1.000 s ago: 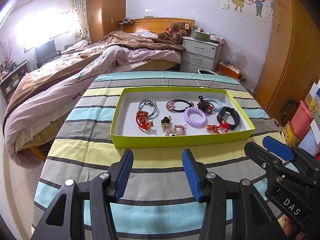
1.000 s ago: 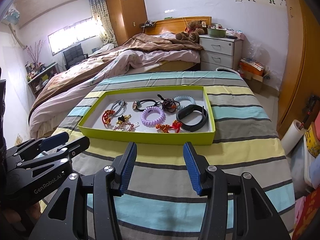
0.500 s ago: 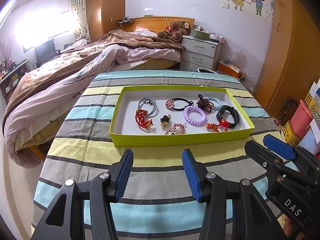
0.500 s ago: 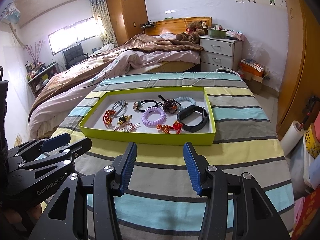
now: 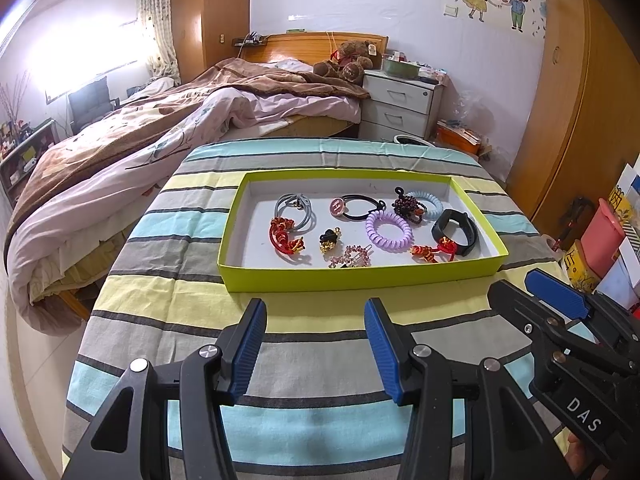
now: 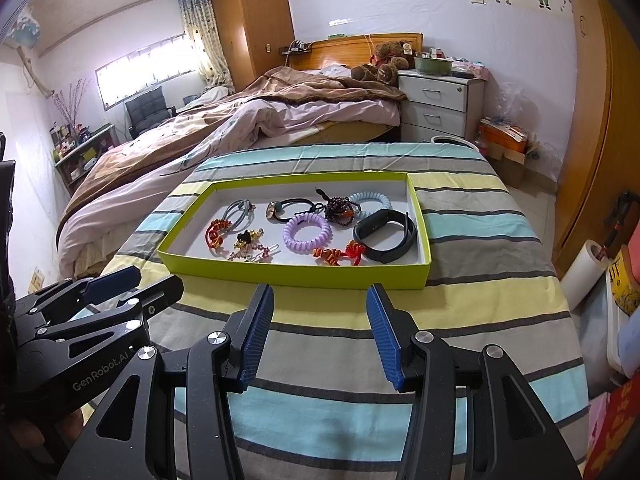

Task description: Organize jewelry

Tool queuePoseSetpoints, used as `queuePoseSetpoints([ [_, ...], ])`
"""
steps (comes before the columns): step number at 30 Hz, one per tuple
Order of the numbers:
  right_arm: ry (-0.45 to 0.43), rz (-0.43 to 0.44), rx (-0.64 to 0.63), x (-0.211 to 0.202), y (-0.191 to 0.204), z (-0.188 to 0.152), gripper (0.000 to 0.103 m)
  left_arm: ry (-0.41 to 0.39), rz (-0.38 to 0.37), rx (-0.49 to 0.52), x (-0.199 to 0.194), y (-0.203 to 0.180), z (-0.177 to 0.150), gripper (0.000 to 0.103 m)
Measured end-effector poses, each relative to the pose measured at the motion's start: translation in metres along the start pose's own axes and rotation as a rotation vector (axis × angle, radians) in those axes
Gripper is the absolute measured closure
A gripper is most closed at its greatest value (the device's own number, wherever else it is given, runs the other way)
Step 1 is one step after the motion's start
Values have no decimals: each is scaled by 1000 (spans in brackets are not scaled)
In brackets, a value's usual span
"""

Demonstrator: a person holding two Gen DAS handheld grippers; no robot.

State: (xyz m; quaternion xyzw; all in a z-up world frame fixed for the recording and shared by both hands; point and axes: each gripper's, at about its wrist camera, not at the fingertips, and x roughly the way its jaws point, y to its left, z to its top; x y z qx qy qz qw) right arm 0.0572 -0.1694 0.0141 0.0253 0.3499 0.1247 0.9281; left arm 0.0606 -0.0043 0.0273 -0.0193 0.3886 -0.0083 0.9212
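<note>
- Left gripper (image 5: 315,344) and right gripper (image 6: 321,336): both released, jaws wide, empty, over the striped cloth (image 5: 320,320) short of the tray.
- Since a second ago, both have eased back slightly; tray looks a little farther off. No grasp begun.
- Green tray (image 5: 360,278) beyond holds all jewelry: purple coil (image 5: 389,232), black band (image 5: 456,233), red knot (image 5: 285,237).

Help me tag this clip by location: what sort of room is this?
A home bedroom, most likely: an unmade bed with a teddy bear at its headboard, and a drawer nightstand beside it.
</note>
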Motion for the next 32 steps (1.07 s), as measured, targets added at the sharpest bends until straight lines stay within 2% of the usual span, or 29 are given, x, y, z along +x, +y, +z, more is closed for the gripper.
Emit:
queuePoseSetpoints([
  [32, 3, 1, -1, 0, 1, -1, 54, 4, -7, 1, -1, -4, -2, 53],
])
